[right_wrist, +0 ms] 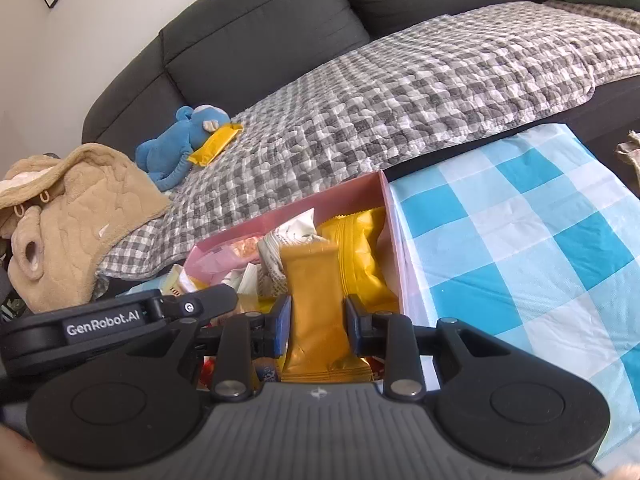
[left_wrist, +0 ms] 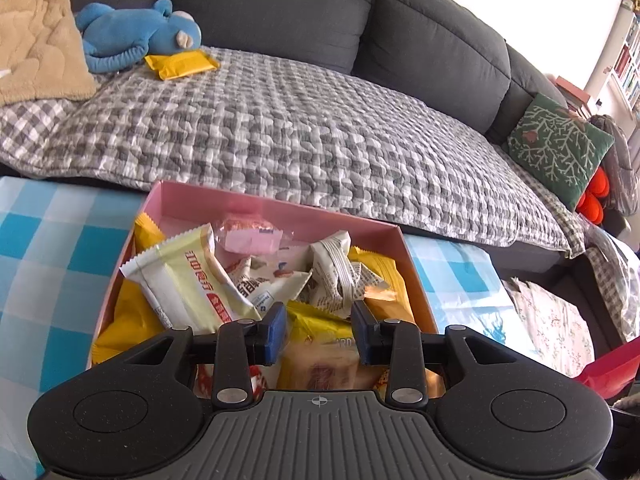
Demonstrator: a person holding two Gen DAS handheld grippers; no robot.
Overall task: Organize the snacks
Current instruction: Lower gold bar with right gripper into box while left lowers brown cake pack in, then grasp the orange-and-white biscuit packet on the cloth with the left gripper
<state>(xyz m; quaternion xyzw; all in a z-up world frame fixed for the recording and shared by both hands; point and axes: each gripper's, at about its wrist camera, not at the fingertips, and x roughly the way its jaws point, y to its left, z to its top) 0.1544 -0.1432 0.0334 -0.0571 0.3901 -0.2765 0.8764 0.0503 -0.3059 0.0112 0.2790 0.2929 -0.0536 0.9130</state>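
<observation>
pink cardboard box (left_wrist: 394, 236), open-topped, resting on a blue-and-white checked tablecloth (left_wrist: 48, 248) just in front of a dark grey sofa (left_wrist: 432, 32). heaped inside with wrapped snacks: a long cream wrapper with red lettering (left_wrist: 188, 280), a clear packet with a pink cake (left_wrist: 250, 234), newsprint-patterned twists (left_wrist: 340, 268), several yellow packets (left_wrist: 320, 324).

left gripper (left_wrist: 319, 330) low over the near end of the box, blue pads apart, a yellow packet lying below the gap; pads not pressing on it, so released, grasping nothing.

right gripper (right_wrist: 317, 326) at the right side of the box, beside its pink wall. an upright gold-orange foil bar (right_wrist: 316, 300) standing between the two pads, both pads against its sides; clenched on that bar. a larger yellow pouch (right_wrist: 362, 252) just behind it, against the box wall. left gripper's black body visible at the left edge of the right wrist view, marked with white lettering.

on the sofa, a grey-and-white checked quilt (left_wrist: 300, 128); at its far end a blue plush toy (left_wrist: 136, 36) with one more yellow snack packet (left_wrist: 182, 63) touching it, well apart from the box. beige fleece blanket (left_wrist: 36, 40) beside the toy, green embroidered cushion (left_wrist: 560, 144) at the other end.
</observation>
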